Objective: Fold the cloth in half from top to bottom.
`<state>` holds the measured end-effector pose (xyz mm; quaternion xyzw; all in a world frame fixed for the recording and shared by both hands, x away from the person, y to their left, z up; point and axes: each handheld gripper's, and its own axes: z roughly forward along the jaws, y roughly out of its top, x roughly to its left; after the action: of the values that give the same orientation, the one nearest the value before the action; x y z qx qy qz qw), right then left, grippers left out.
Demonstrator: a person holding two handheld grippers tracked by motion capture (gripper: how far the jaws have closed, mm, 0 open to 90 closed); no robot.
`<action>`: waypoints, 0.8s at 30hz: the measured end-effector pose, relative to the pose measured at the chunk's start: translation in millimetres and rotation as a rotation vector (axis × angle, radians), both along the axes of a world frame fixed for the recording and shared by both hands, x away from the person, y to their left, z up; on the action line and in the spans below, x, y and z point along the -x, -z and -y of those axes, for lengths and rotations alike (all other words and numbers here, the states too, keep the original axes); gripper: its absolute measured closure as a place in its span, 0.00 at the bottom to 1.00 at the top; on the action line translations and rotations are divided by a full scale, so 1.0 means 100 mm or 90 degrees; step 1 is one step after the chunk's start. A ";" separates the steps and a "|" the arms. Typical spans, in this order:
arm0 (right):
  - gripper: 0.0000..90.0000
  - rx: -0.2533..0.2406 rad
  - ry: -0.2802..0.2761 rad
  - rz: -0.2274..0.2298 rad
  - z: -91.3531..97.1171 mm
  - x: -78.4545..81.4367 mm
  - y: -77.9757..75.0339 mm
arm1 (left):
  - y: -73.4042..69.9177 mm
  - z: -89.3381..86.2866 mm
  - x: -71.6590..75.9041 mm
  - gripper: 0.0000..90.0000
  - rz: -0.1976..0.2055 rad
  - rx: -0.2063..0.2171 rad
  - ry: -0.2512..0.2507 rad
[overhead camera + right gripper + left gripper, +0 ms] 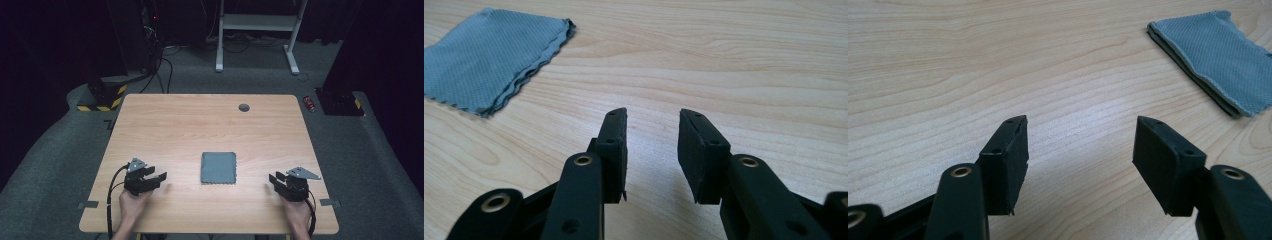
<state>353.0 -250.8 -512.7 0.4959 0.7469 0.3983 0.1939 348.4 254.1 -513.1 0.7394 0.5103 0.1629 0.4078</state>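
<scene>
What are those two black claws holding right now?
Nothing. The left gripper and right gripper both stand open over bare table, apart from the folded grey cloth.

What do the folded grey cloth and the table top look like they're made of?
The cloth looks like a soft woven or knitted fabric, maybe microfibre: matte grey, with a fine dotted texture and wavy edges at the stacked folds. The table looks like light wood or a wood-look laminate: grain lines run across a smooth, slightly shiny surface. Which of the two, the pictures leave open.

A wooden table (200, 125) with a round grommet (244, 107); beyond it, a white desk frame (257, 30).
</scene>
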 end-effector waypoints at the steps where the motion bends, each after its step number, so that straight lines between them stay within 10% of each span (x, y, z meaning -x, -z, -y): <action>1: 0.72 0.002 0.003 -0.003 0.00 0.00 0.00 | 0.01 0.00 0.00 0.44 -0.001 0.000 0.000; 24: 0.69 0.057 0.030 -0.022 0.06 -0.07 0.09 | 0.15 -0.07 -0.03 0.45 0.016 -0.070 -0.046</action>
<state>359.6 -256.5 -522.0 0.5110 0.7554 0.3513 0.2119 351.2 261.5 -527.7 0.7395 0.5220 0.2147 0.3669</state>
